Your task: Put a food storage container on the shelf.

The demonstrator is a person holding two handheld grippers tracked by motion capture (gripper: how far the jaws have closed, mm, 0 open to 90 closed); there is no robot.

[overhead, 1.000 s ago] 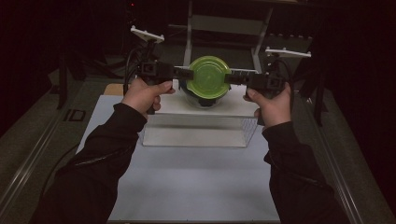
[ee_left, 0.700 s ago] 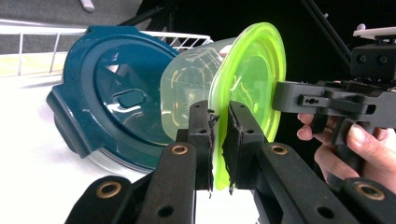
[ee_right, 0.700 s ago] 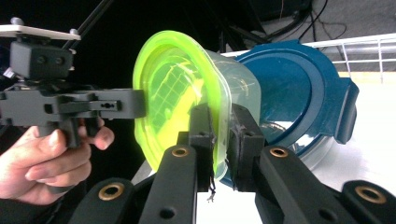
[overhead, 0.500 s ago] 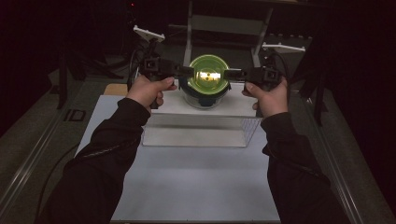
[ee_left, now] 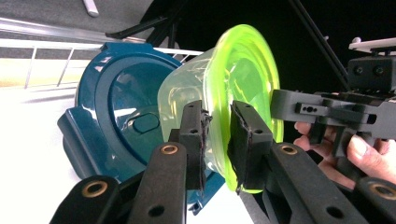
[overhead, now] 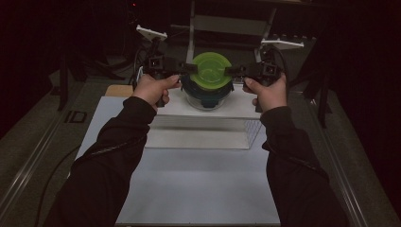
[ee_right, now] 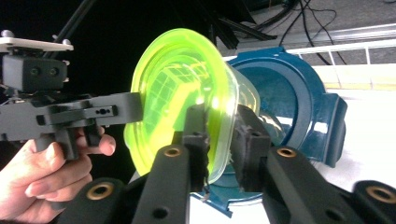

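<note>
Resting on the white table (overhead: 198,189), at twelve o'clock: clear box (overhead: 198,127), then blue container (overhead: 205,92). Lifted just above that, green bowl (overhead: 210,71). Straddling its rim at nine o'clock, left gripper (overhead: 191,69); at three o'clock, right gripper (overhead: 231,71); jaws just opening, rim between, pads loosening.

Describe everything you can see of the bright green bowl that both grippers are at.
The green bowl is translucent, glossy plastic, neon yellow-green, with a wide flared rim and a paler body. It is tipped on its side above a dark teal lid and a clear container on a white platform. The left gripper and right gripper each straddle its rim on opposite sides; their jaws have just been opening, and the pads look slightly off the plastic.
</note>
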